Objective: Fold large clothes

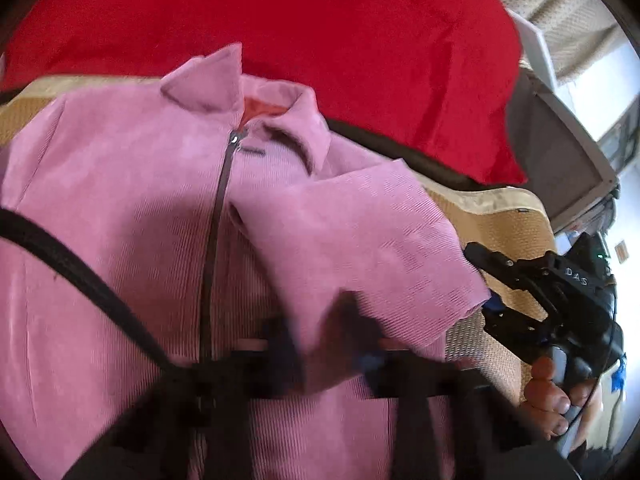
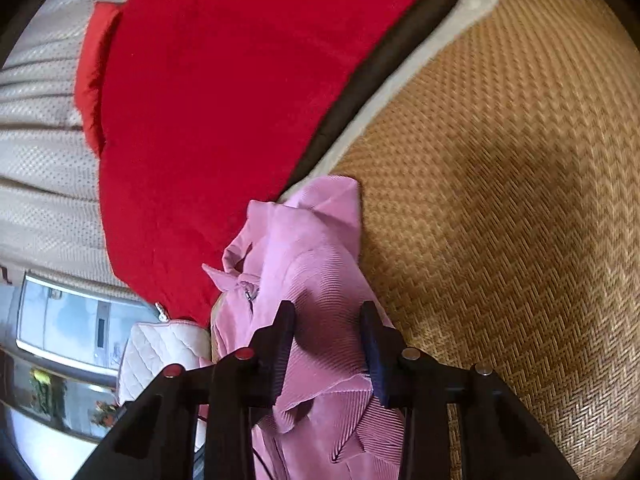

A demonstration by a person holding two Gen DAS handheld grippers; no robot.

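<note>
Right gripper (image 2: 328,340): black fingers stand apart, straddling a ridge of pink corduroy; the cloth lies between them but they are not pressed shut on it.
Left gripper (image 1: 320,344): badly blurred at the bottom of its own view; the fingers look apart above the folded sleeve, and I cannot tell whether any cloth is pinched.
Pink jacket (image 1: 132,216): zipped up, front side up, collar toward the mat's far edge where the red blanket begins; it lies on the woven mat (image 2: 500,200).
Sleeve (image 1: 360,240): one sleeve is already laid across the chest, its cuff end near the left gripper's fingers.
Collar (image 1: 240,92): one point sticks up, not flat.
Zipper (image 1: 218,208): runs straight down the middle, a good centre line for judging symmetry.
Red blanket (image 1: 300,40): lies beyond the mat's far edge, touching the jacket's collar end in the right wrist view.
Hand (image 1: 560,400): seen holding the right gripper's handle near the mat's edge.
Step in hand, as I judge it: setting the sleeve fold and taking hold for the next one.
Doing it well: close on one or two layers only, near a seam; keep the folded edge parallel to the zipper; lift low so the crossed sleeve does not slide off; flatten the collar before folding the body.
</note>
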